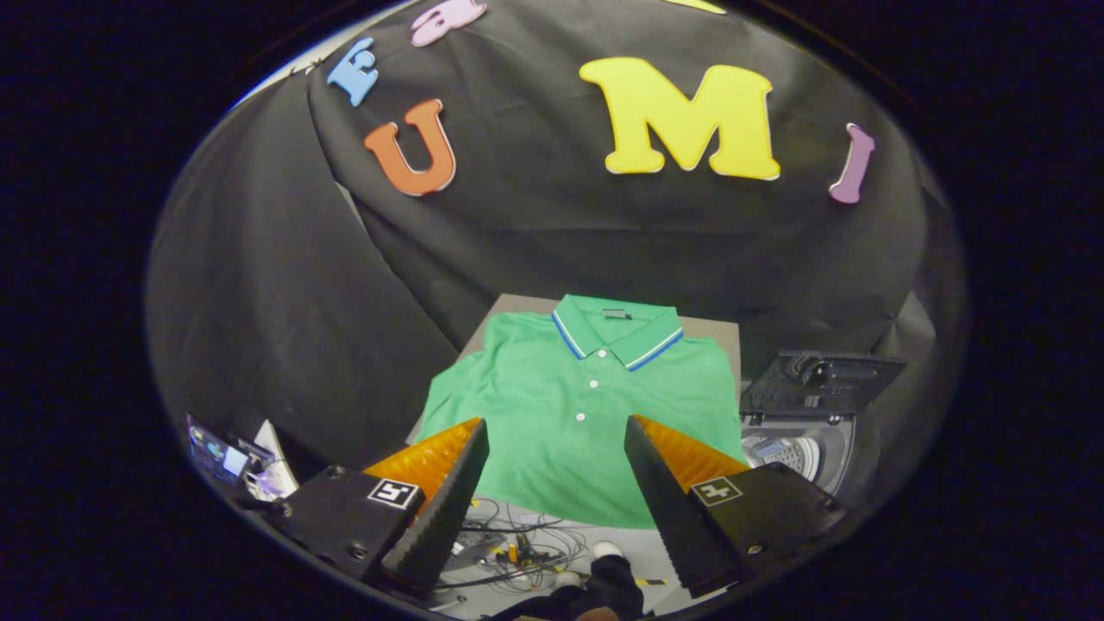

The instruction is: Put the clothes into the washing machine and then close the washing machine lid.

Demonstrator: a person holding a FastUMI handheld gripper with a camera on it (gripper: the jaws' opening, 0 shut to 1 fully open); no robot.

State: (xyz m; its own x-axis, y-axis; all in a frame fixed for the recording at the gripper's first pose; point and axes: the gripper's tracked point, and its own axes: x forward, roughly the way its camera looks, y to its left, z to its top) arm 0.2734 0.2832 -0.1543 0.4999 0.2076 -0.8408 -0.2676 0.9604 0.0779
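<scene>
A green polo shirt (pixel 573 405) with a blue-striped collar lies flat on a grey table (pixel 729 332), buttons up, collar toward the black cloth wall. To its right stands a small washing machine (pixel 798 444) with its dark lid (pixel 819 379) raised and the drum showing. My gripper (pixel 556 431) hovers above the shirt's lower half, open, with nothing between its fingers (pixel 448 466). The fingers are orange and black and stand wide apart.
Below the table's near edge the floor holds tangled cables (pixel 517 548) and a shoe (pixel 608 552). A lit device and white papers (pixel 237 461) lie at the lower left beside the left finger. Black cloth closes off the back and sides.
</scene>
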